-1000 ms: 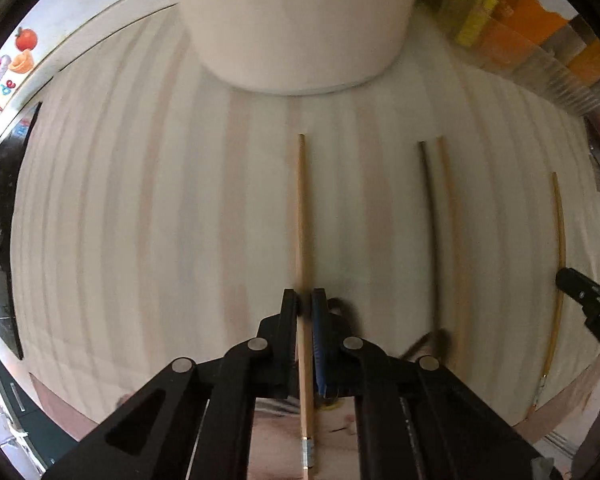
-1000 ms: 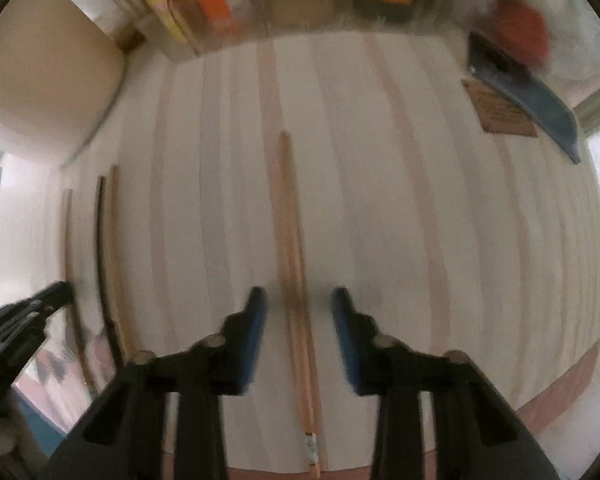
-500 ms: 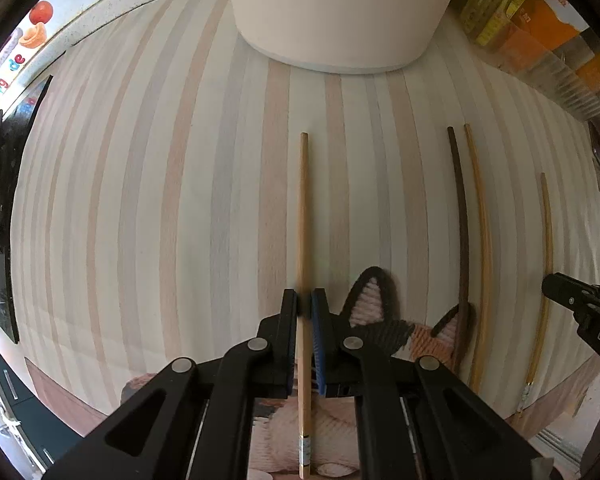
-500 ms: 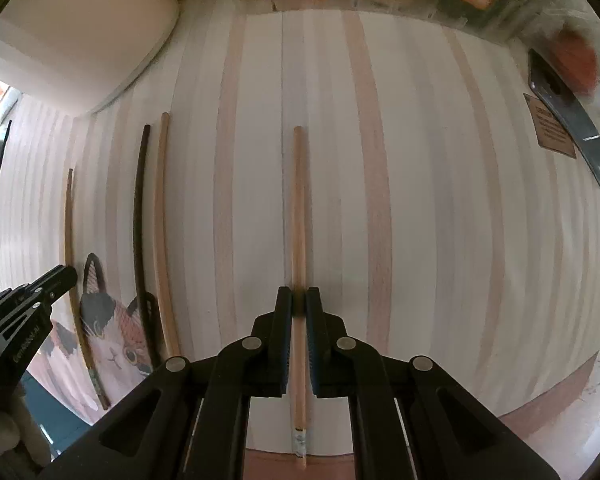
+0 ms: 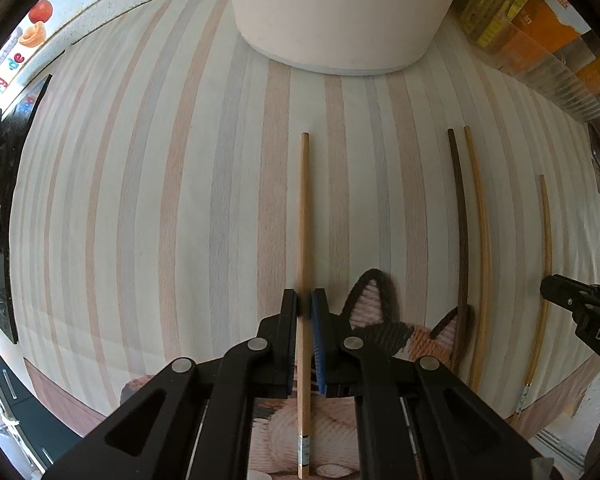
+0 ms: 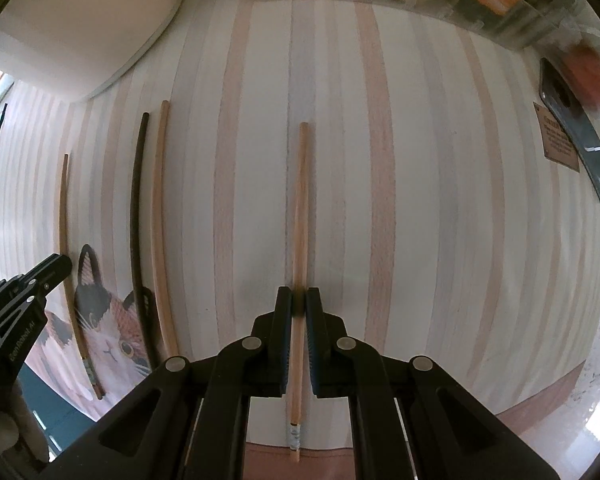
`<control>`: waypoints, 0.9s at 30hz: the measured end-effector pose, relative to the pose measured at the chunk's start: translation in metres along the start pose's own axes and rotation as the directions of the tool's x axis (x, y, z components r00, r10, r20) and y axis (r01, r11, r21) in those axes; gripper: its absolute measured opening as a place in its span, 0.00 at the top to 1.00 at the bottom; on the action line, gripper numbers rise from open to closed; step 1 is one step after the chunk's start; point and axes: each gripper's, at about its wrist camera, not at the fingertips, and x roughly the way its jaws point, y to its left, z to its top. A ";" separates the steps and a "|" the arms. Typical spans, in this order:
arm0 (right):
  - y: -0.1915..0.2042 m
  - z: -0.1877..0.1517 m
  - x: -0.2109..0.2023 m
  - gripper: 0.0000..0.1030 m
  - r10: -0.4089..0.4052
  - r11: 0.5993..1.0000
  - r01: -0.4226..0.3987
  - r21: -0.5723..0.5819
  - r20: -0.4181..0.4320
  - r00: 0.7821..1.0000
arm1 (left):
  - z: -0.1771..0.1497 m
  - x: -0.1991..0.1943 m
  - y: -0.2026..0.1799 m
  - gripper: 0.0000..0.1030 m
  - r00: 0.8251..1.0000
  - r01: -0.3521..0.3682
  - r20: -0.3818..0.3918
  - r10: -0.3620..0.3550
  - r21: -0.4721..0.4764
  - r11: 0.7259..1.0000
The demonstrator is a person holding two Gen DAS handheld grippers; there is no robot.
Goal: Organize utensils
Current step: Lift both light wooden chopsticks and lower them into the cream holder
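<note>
the left tongs (image 5: 305,307) are clamped on a light wooden chopstick (image 5: 303,240), as they were a second ago; the clear change is on the other side, where the right tongs (image 6: 298,304), a second back standing open astride a second pale chopstick (image 6: 300,216), are now pinched shut on it. so each hand now grips one stick of what looks like a matching pair, both carrying a small silvery band near the end closest to the camera. whether either stick has left the striped cloth (image 5: 148,208) on the bench is not clear from these views; both tongs point down at it. a dark chopstick (image 5: 460,220) and a tan chopstick (image 5: 478,232) lie close side by side between the two held ones, their near ends over a cat-face mat (image 6: 112,332), while a large cream pot (image 5: 340,12) stands at the far edge of the cloth. with both grips made, the pick-up step seems done, and the likely next move is to bring the two light sticks together as a pair.
</note>
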 end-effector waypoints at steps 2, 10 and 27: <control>0.001 0.001 0.000 0.93 -0.005 1.000 0.005 -0.003 0.001 1.000 | 0.000 0.000 0.000 0.95 1.000 0.000 -0.001 0.000 0.001 1.000; 0.020 -0.003 0.008 0.92 -0.037 0.999 0.037 -0.012 0.007 0.999 | -0.001 0.001 -0.002 0.95 1.000 -0.013 0.008 0.013 0.015 1.000; 0.039 -0.033 -0.048 0.93 0.109 0.994 -0.107 -0.018 0.189 0.976 | -0.029 -0.104 0.007 0.96 0.972 0.092 0.215 -0.094 0.018 0.996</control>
